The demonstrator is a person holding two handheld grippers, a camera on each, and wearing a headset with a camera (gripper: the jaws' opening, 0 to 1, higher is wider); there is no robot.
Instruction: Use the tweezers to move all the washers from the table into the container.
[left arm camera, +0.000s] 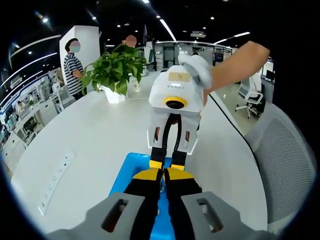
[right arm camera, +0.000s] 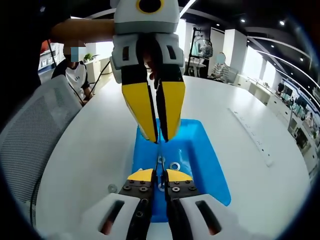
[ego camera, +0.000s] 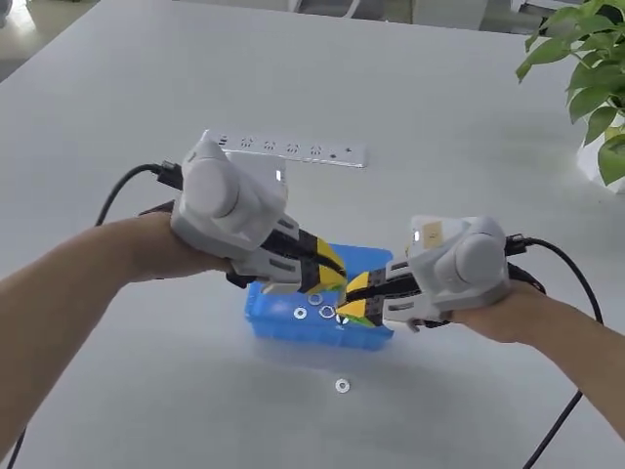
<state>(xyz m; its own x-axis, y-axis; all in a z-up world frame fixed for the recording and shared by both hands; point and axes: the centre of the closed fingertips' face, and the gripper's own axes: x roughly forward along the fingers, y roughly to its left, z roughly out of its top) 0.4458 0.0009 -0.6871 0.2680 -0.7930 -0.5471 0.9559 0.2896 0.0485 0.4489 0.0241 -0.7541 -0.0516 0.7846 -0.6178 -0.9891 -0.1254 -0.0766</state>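
A blue container (ego camera: 283,327) sits on the grey table, with three washers (ego camera: 325,312) lying inside it. One more washer (ego camera: 342,386) lies on the table just in front of it. Thin metal tweezers (right arm camera: 159,150) run between the two grippers, tip to tip, above the container (right arm camera: 200,150). My left gripper (ego camera: 335,272) comes in from the left and is shut on one end. My right gripper (ego camera: 350,301) faces it and is shut on the other end. A washer (right arm camera: 174,165) shows on the container's floor and another washer (right arm camera: 112,188) lies outside on the table.
A white power strip (ego camera: 293,149) lies on the table behind the grippers. A potted plant (ego camera: 591,68) stands at the far right edge. Cables trail from both grippers. Office chairs (left arm camera: 285,165) stand beside the table, and a person (left arm camera: 74,65) stands beyond it.
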